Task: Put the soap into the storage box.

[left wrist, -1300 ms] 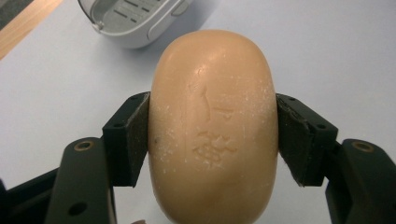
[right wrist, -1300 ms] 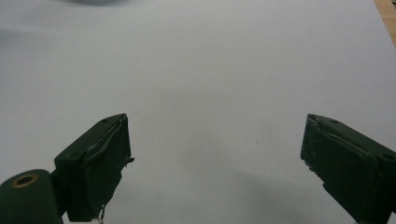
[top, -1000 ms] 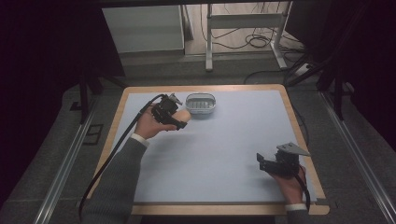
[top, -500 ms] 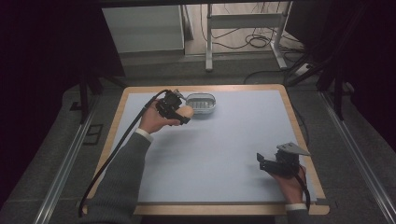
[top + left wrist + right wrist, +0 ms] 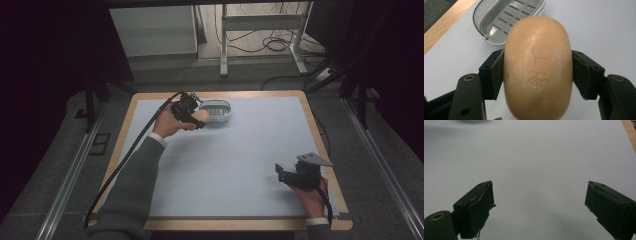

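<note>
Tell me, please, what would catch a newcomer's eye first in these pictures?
Most striking is the tan soap bar, clamped between the left gripper's jaws near the table's far left. Just beyond it sits an empty grey soap dish with a slotted floor. The right gripper rests open at the near right, over the bare pale blue mat.

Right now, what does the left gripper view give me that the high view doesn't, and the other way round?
Left gripper view: the stamped marks and white scuffs on the soap bar, both pads pressed flat against its sides, and the slots in the soap dish.

High view: the right gripper low over the mat near the table's right edge, both forearms, and the wooden table border.

Both: the left gripper shut on the soap, right beside the dish, on the pale mat.
</note>
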